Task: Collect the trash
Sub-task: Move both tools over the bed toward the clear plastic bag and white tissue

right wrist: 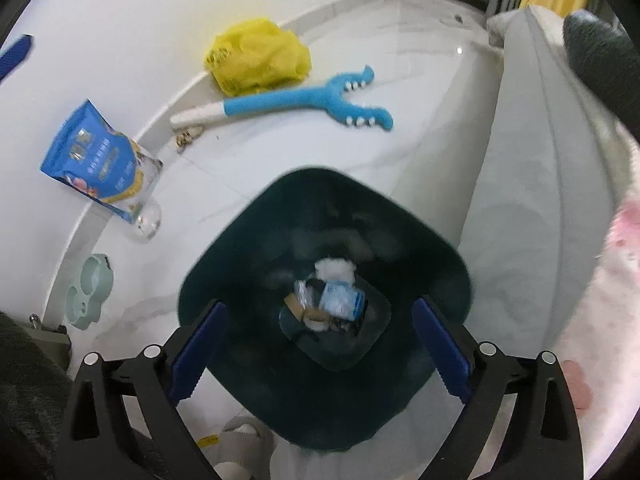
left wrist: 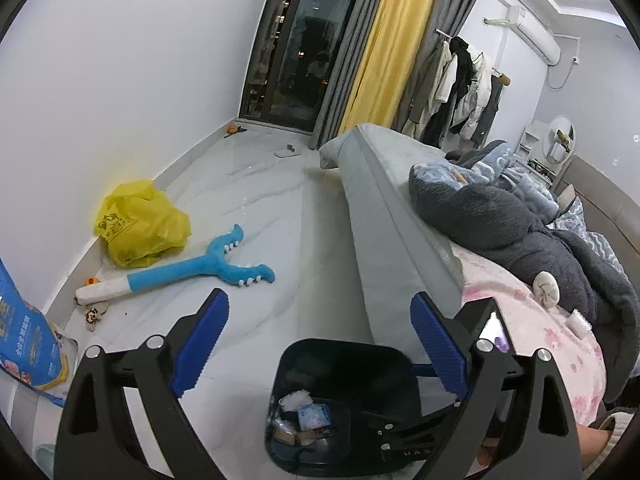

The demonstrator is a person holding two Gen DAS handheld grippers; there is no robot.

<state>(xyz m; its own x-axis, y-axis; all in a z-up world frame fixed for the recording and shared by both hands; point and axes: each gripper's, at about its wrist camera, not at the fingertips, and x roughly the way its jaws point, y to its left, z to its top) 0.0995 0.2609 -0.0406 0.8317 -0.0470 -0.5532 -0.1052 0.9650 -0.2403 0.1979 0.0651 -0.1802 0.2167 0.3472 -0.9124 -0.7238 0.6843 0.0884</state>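
Holding our right tongs (right wrist: 320,348) spread wide, empty, above the dark bin (right wrist: 248,240) | left tongs (left wrist: 320,340) gaping, empty | trash (right wrist: 328,300) lies at bin bottom | bin on floor (right wrist: 420,120) beside bed (left wrist: 400,208)

The left gripper (left wrist: 320,336) points forward and somewhat down, jaws wide apart, nothing between its pads. The right gripper (right wrist: 320,344) points steeply down, jaws equally wide, blue pads (right wrist: 440,350) bare.
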